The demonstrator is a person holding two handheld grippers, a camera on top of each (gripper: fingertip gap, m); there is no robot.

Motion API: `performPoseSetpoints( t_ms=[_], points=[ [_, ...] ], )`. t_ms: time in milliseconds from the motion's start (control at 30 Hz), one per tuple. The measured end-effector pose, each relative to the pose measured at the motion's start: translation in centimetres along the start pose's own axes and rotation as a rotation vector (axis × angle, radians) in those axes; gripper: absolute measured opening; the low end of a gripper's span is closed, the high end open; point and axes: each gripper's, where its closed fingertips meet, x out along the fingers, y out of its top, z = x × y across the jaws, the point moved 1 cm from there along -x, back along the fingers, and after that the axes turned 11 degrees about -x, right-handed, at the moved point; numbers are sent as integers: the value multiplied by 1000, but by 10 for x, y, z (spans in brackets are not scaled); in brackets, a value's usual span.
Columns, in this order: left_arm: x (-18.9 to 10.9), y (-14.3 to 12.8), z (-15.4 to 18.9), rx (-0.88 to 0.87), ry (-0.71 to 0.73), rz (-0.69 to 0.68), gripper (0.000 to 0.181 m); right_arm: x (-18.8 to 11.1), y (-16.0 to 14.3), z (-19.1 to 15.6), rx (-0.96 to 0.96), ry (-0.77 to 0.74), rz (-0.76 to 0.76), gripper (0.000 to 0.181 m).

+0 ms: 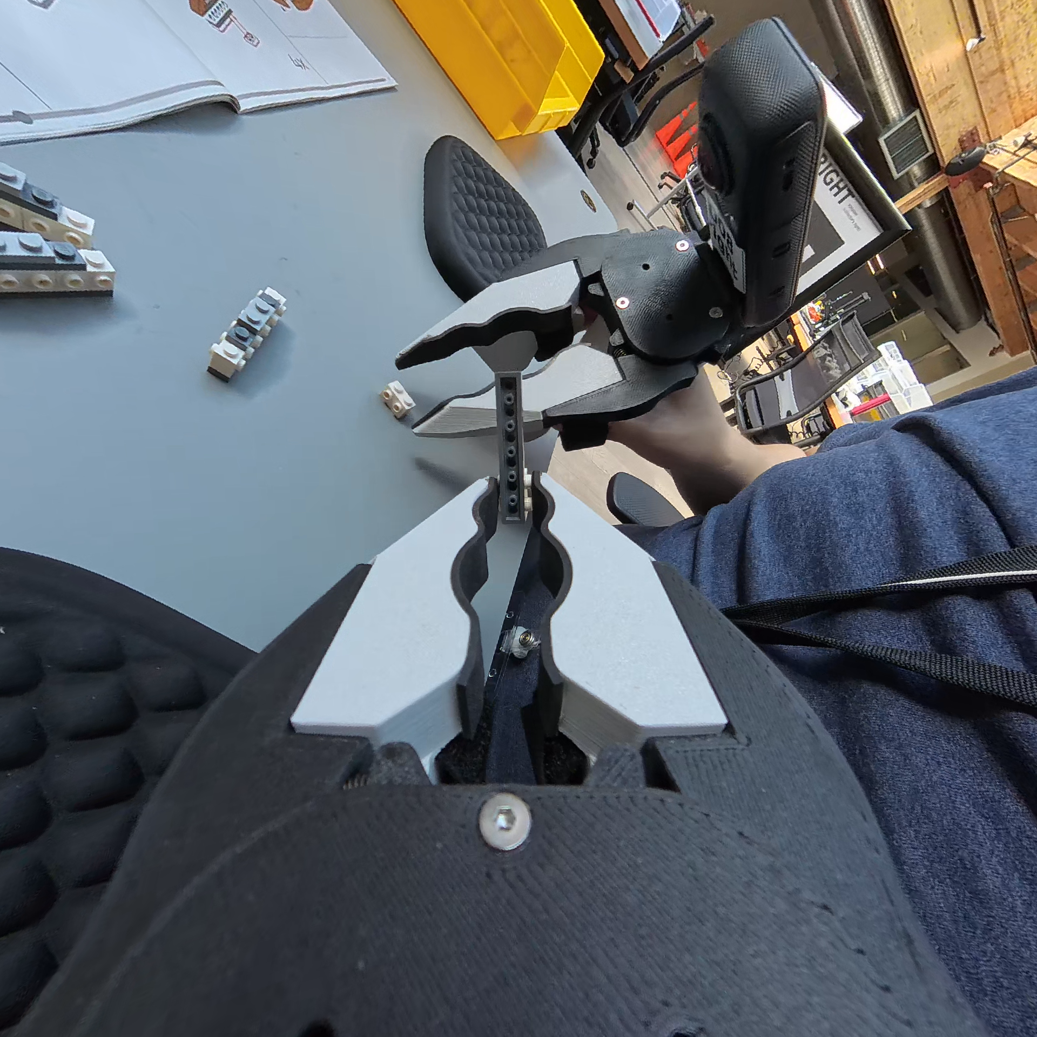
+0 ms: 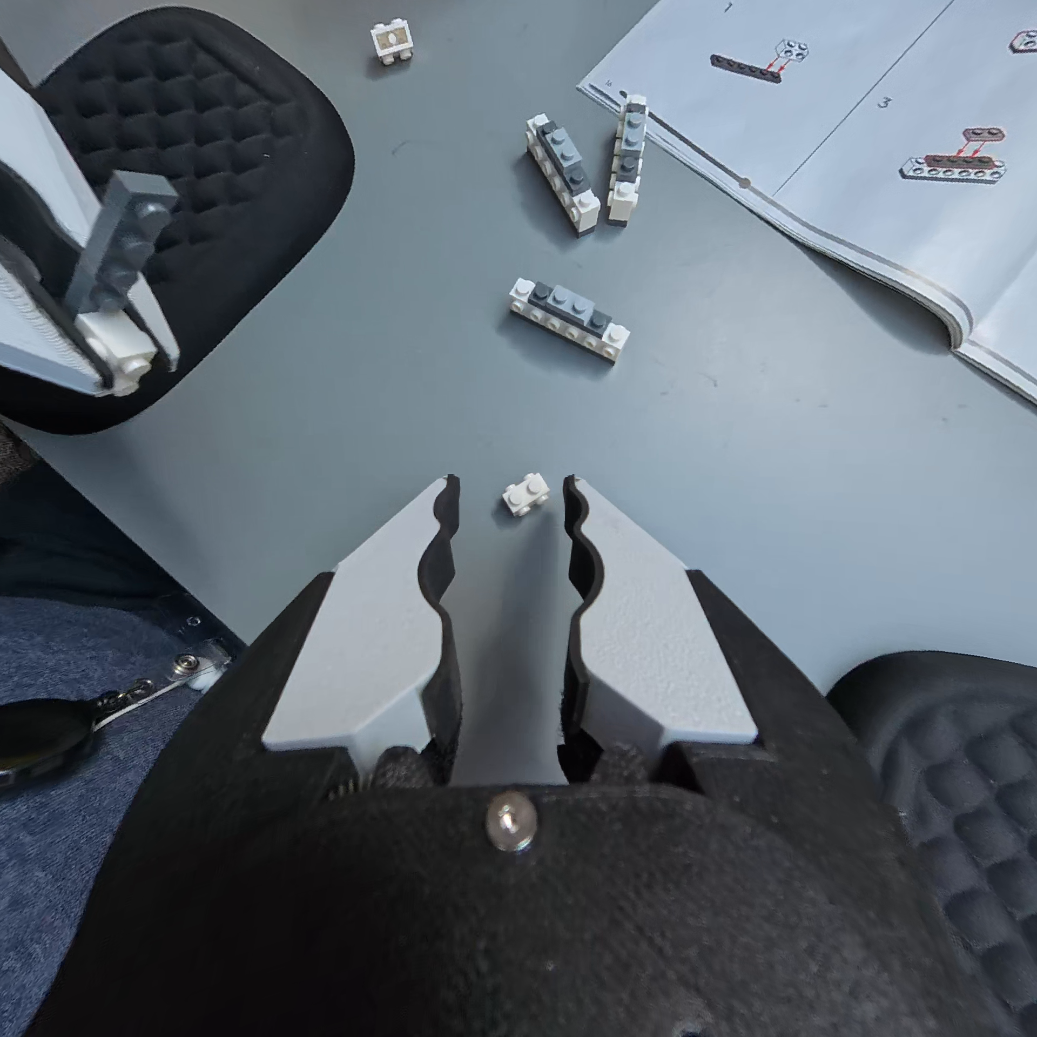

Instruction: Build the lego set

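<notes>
My left gripper (image 1: pixel 513 488) is shut on the lower end of a long dark grey plate (image 1: pixel 509 432) with a white brick (image 1: pixel 527 488) fixed to that end. It holds them in the air off the table edge. In the right wrist view the same gripper (image 2: pixel 134 365), plate (image 2: pixel 126 235) and white brick (image 2: pixel 120 353) show at the left. My right gripper (image 2: pixel 510 482) is open just above the table. A small white brick (image 2: pixel 526 494) lies between its fingertips, untouched. It also shows by the right gripper (image 1: pixel 409 395) in the left wrist view (image 1: pixel 398 399).
Three built white-and-grey strips (image 2: pixel 569 320) (image 2: pixel 561 174) (image 2: pixel 625 160) lie on the grey table (image 2: pixel 336 421), and another small white brick (image 2: pixel 393 42) lies farther off. An open instruction booklet (image 2: pixel 842 140) is at the right. A yellow bin (image 1: pixel 505 56) and black chair backs (image 1: pixel 482 219) stand around. About 10 centimetres separates my left fingertips from my right.
</notes>
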Motion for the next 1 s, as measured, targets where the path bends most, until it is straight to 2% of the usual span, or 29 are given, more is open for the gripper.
performPoseSetpoints(
  t_ms=[133, 400, 567, 667, 733, 867, 1000],
  points=[
    [1, -1, -1, -8, -2, -11, 9, 7, -6, 4, 29, -3, -31, 37],
    [1, -2, 0, 4, -5, -27, 9, -5, -28, 29, 16, -44, -83, 36],
    [2, -2, -2, -2, -8, -20, 9, -8, -11, 15, 41, 31, -16, 28],
    [4, -2, -2, -7, -10, -19, 9, 1, -9, 10, 40, 20, -43, 28],
    [4, -3, -1, -5, -10, -23, 9, 7, -12, 12, 52, 33, -57, 28],
    [3, -7, -1, -7, -6, -32, 9, -6, -19, 32, -14, -13, -91, 28],
    [3, -8, -4, -17, -8, -27, 9, -12, -11, 30, -84, 42, -60, 27]
  ],
)
